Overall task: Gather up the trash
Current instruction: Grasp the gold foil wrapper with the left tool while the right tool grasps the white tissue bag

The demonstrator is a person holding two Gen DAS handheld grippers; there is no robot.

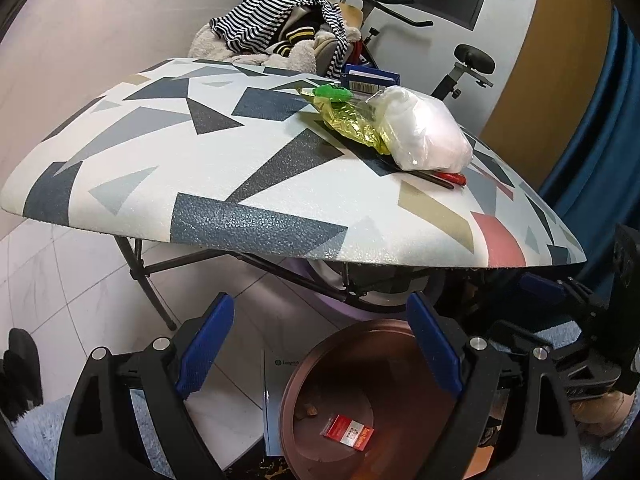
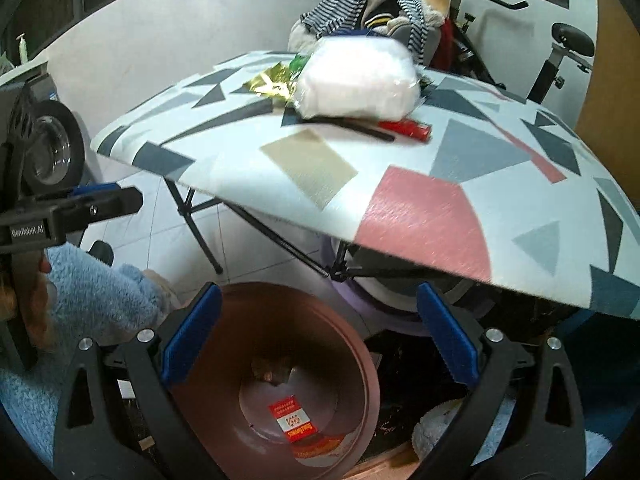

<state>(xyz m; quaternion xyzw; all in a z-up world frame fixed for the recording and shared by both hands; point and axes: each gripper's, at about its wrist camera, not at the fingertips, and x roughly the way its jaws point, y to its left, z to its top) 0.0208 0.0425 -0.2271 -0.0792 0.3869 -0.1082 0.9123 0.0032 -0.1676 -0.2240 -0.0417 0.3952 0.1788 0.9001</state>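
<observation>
A brown round bin (image 1: 320, 364) (image 2: 360, 364) stands on the floor below the table edge, with a red-and-white packet (image 1: 349, 433) (image 2: 293, 421) and a brown scrap inside. On the patterned table (image 1: 180, 152) (image 2: 460, 200) lie a clear bag of white stuff (image 1: 424, 132) (image 2: 360, 80), a gold foil wrapper (image 1: 352, 124) (image 2: 269, 80), a green wrapper (image 1: 331, 92), a red packet (image 1: 454, 178) (image 2: 406, 127) and a black stick (image 2: 360, 127). My left gripper (image 1: 320, 354) and right gripper (image 2: 318, 346) are both open and empty above the bin.
A blue box (image 1: 370, 79) lies at the table's far edge. Piled clothes (image 1: 280, 32) (image 2: 372, 0) and an exercise bike (image 1: 468, 68) stand behind. The table's folding legs (image 1: 152, 284) stand on white tile floor. The left gripper body (image 2: 48, 216) shows at the right view's left.
</observation>
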